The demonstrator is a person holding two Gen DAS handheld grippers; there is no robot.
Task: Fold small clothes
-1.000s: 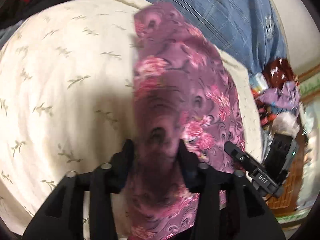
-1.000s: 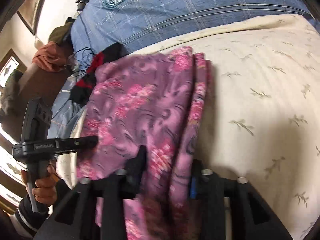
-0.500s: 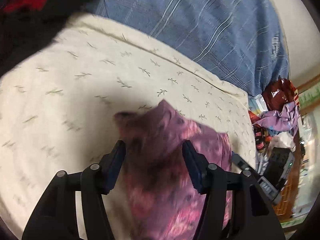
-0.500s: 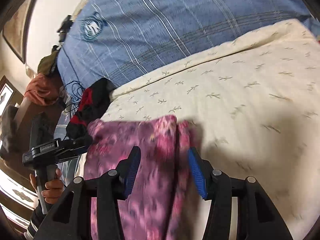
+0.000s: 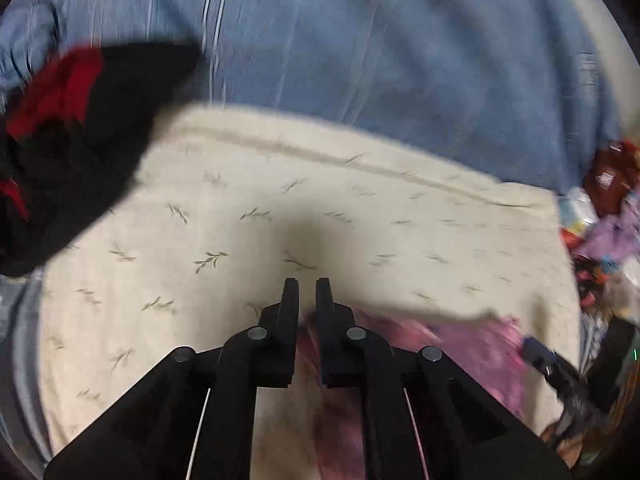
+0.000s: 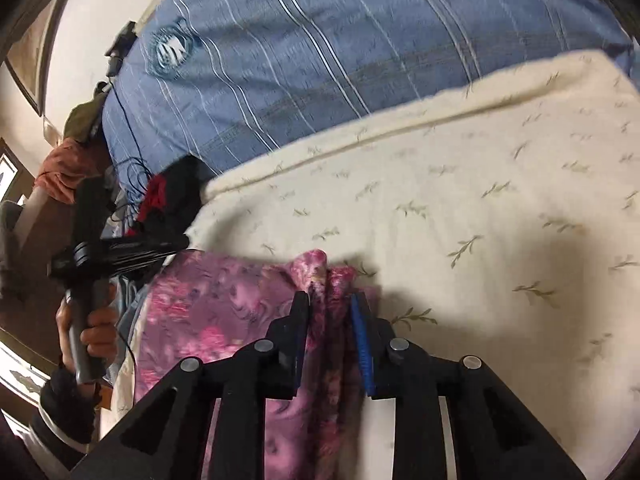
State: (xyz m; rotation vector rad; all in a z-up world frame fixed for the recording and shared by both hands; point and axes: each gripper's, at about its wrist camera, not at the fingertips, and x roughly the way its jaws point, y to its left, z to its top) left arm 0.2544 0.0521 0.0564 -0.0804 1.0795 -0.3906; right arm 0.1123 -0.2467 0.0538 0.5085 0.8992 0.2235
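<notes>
The purple garment with pink flower print (image 6: 224,320) lies bunched at the near edge of the cream pad with a printed leaf-sprig pattern (image 6: 480,208), its upper fold gathered into ridges. The right gripper (image 6: 331,300), black with a blue pad, has a ridge of this cloth between its jaws, which are closing on it. The left gripper (image 5: 307,292), black, has its jaws drawn together, with only a thin gap showing at the tips; the garment (image 5: 460,344) lies beneath and behind them. A black and red piece of clothing (image 5: 76,136) rests on the pad's far left corner. Beyond the pad spreads a blue striped bedspread (image 6: 320,48) bearing a round crest whose lettering is too blurred to read. To the pad's left, a hand (image 6: 90,328) grips the left gripper's handle.
</notes>
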